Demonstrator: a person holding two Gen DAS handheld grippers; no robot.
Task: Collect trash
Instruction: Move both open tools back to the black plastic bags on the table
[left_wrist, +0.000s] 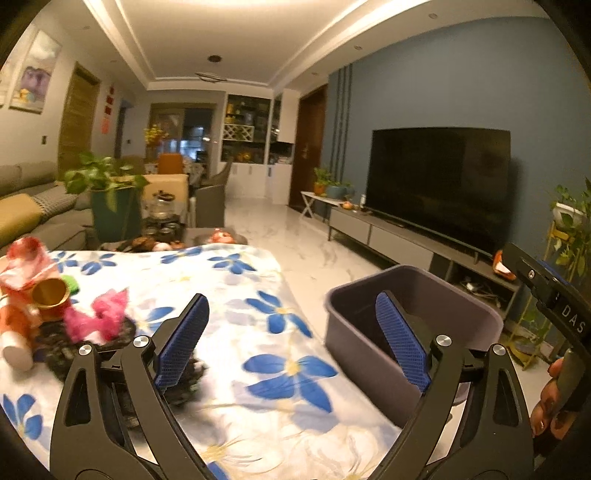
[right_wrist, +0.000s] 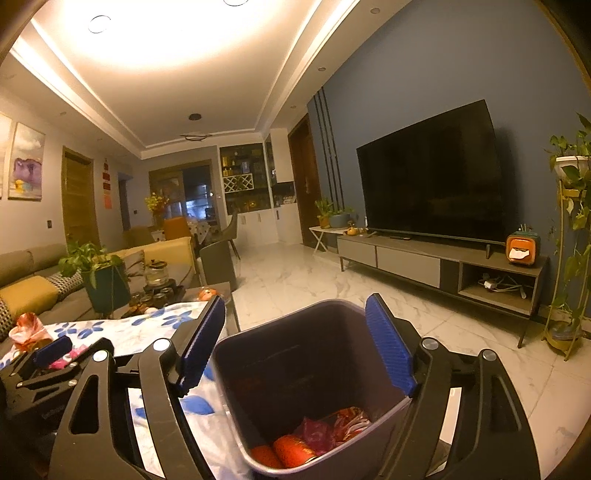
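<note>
On the floral tablecloth (left_wrist: 229, 295), loose trash lies at the left: a pink crumpled wrapper (left_wrist: 99, 314), a gold cup (left_wrist: 50, 293), a red-white wrapper (left_wrist: 27, 258), a white bottle (left_wrist: 16, 352) and dark crumpled scraps (left_wrist: 184, 384). My left gripper (left_wrist: 293, 339) is open and empty above the cloth, right of that pile. A grey bin (left_wrist: 354, 343) stands off the table's right edge. My right gripper (right_wrist: 297, 345) hangs open and empty over the bin (right_wrist: 258, 369). Inside the bin lie an orange can (right_wrist: 295, 448), a pink wrapper (right_wrist: 317, 432) and a red-gold wrapper (right_wrist: 351, 421).
A potted plant (left_wrist: 110, 206) and a tea set (left_wrist: 160, 221) stand at the table's far end, with a sofa (left_wrist: 33, 206) at the left. A TV (right_wrist: 432, 177) on a low cabinet (right_wrist: 439, 266) lines the right wall. White marble floor (right_wrist: 314, 280) runs between.
</note>
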